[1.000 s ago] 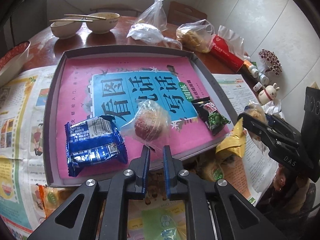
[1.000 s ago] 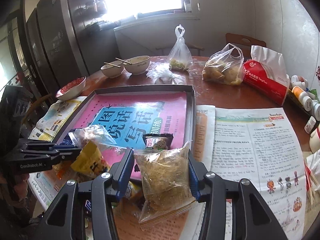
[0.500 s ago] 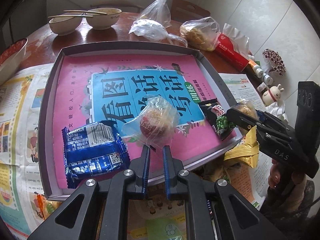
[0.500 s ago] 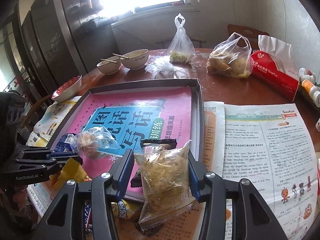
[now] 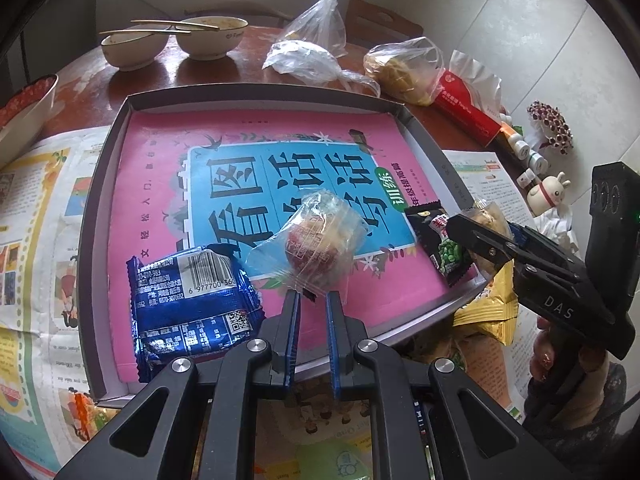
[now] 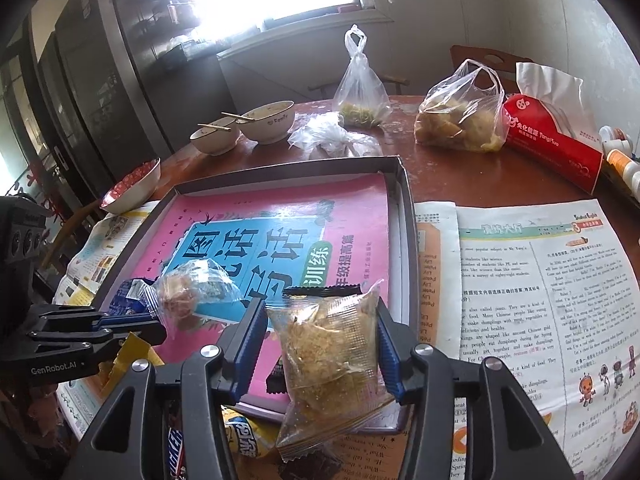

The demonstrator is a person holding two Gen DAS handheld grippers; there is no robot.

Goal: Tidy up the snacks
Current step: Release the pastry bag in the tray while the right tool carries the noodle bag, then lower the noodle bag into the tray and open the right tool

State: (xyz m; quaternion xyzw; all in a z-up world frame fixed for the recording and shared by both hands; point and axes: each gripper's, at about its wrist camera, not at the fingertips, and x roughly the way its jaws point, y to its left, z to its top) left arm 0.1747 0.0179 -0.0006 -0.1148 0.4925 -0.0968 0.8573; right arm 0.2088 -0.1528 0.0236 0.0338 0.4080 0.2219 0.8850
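Observation:
A grey tray [image 5: 256,92] lined with a pink and blue book cover holds a blue packet [image 5: 192,300] and a black green-pea packet [image 5: 444,248]. My left gripper [image 5: 312,296] is shut on the wrapper edge of a clear-wrapped round pastry [image 5: 316,240], which lies on the tray's middle front. From the right wrist view the left gripper [image 6: 154,322] and pastry [image 6: 180,300] sit at the left. My right gripper [image 6: 322,316] holds a clear packet of floss cake [image 6: 328,352] over the tray's near right corner. Its jaws are opening, and the pads still touch the packet.
Loose snacks lie in front of the tray, among them a yellow packet [image 5: 488,312] and a chocolate bar [image 6: 174,456]. Newspapers [image 6: 520,280] flank the tray. Behind it stand bowls with chopsticks [image 5: 208,36], plastic bags [image 6: 460,120], a red tissue pack [image 6: 552,136] and small bottles [image 5: 528,156].
My right gripper has carried the floss cake packet left and down, over the tray's near right corner, and its jaws stand slightly wider. The left gripper has hardly moved.

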